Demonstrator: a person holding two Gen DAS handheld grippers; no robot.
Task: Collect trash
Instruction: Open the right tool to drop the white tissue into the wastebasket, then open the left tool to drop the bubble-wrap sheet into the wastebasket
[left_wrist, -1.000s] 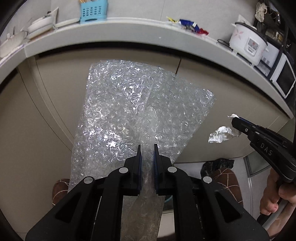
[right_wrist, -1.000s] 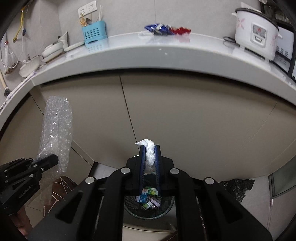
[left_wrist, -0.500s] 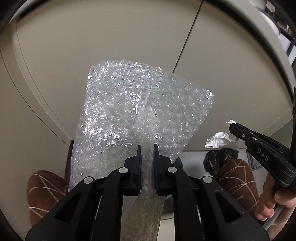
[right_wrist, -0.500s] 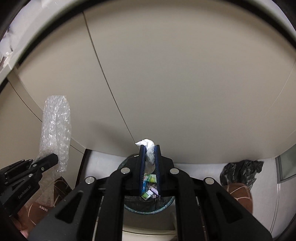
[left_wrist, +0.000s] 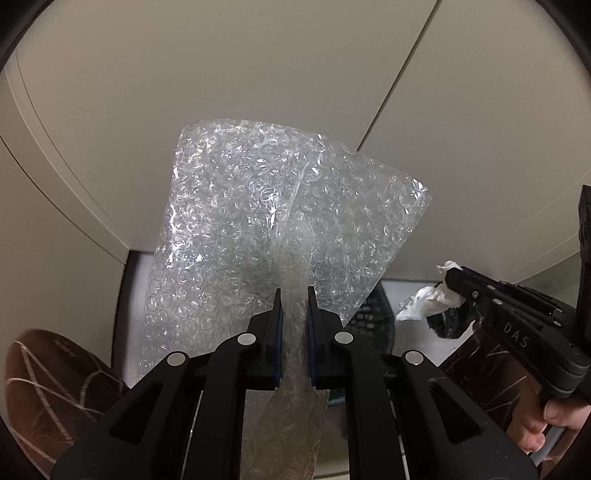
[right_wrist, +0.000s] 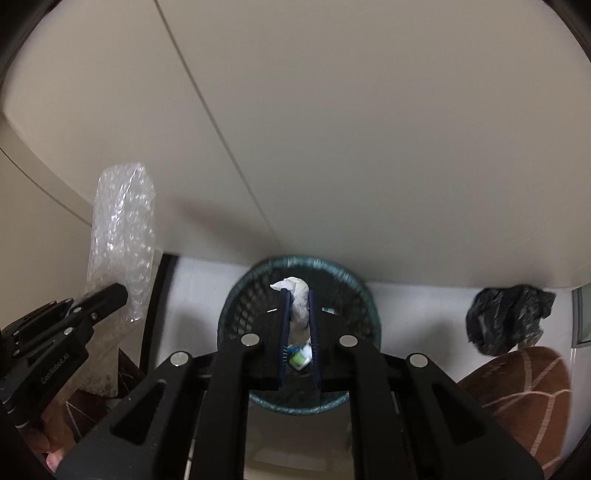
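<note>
My left gripper (left_wrist: 294, 295) is shut on a clear sheet of bubble wrap (left_wrist: 266, 229) that stands up in front of it; the sheet also shows in the right wrist view (right_wrist: 122, 243). My right gripper (right_wrist: 296, 295) is shut on a crumpled white tissue (right_wrist: 299, 299), held directly above a dark green mesh waste basket (right_wrist: 354, 288) with small packets inside. In the left wrist view the right gripper (left_wrist: 454, 282) and its tissue (left_wrist: 428, 306) are at the right, and the basket (left_wrist: 373, 314) is partly hidden behind the bubble wrap.
Beige cabinet doors (right_wrist: 332, 129) fill the background above the white floor. A crumpled black plastic bag (right_wrist: 506, 317) lies on the floor right of the basket. Brown patterned slippers show at the lower left (left_wrist: 48, 387) and lower right (right_wrist: 524, 391).
Both grippers have tilted downward and lowered: the countertop has left view, and the floor and basket have come in. The tissue now hangs over the basket opening. Both grips are unchanged.
</note>
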